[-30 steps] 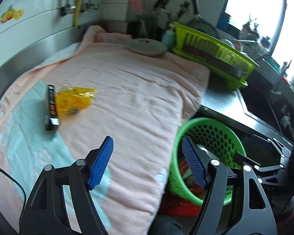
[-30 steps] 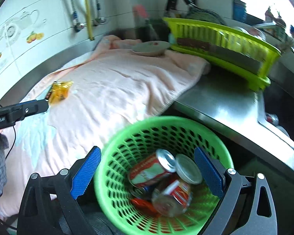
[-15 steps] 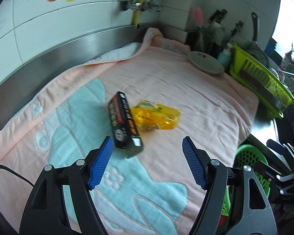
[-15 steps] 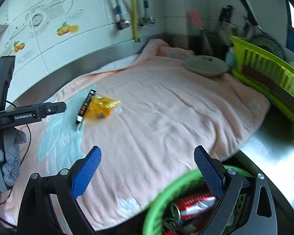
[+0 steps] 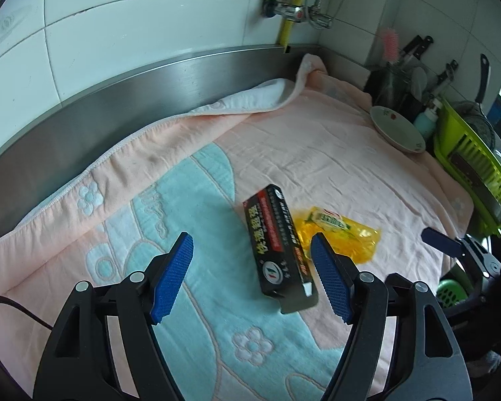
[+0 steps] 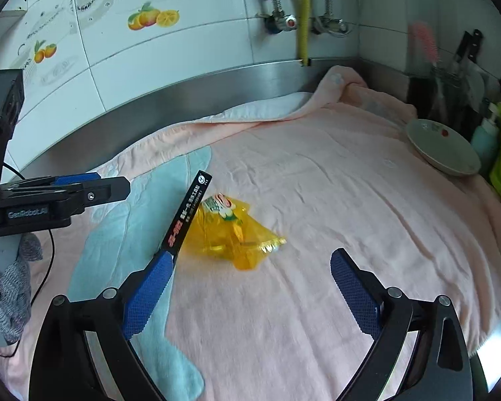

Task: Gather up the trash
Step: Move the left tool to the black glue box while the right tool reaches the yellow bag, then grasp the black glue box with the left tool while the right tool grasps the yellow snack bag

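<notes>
Both views swing away from the green basket (image 5: pixel 451 292), which filled the right wrist view a second ago and now shows only as a sliver at the right edge of the left wrist view; both grippers now face the two leftover pieces on the pink towel (image 5: pixel 334 153). Left gripper (image 5: pixel 252 275) hangs with jaws apart and nothing between the pads, the black carton (image 5: pixel 279 245) lying just ahead, nearer its right finger. Right gripper (image 6: pixel 252 295) likewise stands wide and empty, aimed at the yellow wrapper (image 6: pixel 232 230). Carton and wrapper lie touching, the wrapper partly tucked against the carton's long side. Step in hand, as judged: approach for the next pickup, one piece per gripper. Next move likely calls for the left to shift slightly toward its right and descend to straddle the carton across its narrow width, while the right drops onto the crumpled wrapper. Risk: soft towel folds may get pinched along with the flat film. Open room is generous on the towel's near and far sides; steel backsplash (image 5: pixel 123 107) lies well behind, plate (image 5: pixel 397 130) and lime dish rack (image 5: pixel 474 163) well off to the right, clear of both paths
</notes>
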Available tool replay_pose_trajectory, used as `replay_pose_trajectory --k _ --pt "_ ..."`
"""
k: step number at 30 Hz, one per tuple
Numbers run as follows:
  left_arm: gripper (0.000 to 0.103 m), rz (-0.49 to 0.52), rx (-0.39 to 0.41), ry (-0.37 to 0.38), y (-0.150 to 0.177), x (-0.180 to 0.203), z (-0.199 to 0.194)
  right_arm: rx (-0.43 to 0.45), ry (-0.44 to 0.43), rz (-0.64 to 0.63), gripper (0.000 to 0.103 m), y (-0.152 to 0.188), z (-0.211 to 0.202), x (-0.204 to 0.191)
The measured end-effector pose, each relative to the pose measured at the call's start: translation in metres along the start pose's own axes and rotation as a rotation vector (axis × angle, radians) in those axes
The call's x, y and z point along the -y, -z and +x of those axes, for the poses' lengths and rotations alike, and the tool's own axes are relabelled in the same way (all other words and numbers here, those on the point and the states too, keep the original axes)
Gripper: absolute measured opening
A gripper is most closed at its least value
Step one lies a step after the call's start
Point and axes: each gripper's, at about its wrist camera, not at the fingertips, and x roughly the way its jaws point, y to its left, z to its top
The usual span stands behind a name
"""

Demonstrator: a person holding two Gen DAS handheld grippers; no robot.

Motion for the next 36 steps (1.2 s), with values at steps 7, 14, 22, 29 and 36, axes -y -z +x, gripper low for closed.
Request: replay_pose_trajectory --k 7,14,22,29,36 --pt "0.072 -0.014 -0.014 -0.014 -0.006 -0.009 0.016 -0.048 -0.034 0.003 0.092 -0.015 0.047 0.003" --pt "0.072 -0.022 -0.032 0.003 -0.007 -0.007 0.031 -0.082 -0.068 0.039 0.069 -0.01 0.065 0.005" --pt "0.072 -0.02 -0.056 0.017 -0.006 0.007 0.053 -0.04 -0.04 0.051 0.064 0.007 0.039 0.01" --pt "0.072 -0.02 -0.09 0.021 -0.009 0.015 0.077 -0.004 0.018 0.036 0.063 0.025 0.004 0.018" --pt "0.072 0.016 -0.12 -0.012 -0.006 0.029 0.099 0.017 0.062 0.052 0.063 0.049 -0.026 0.029"
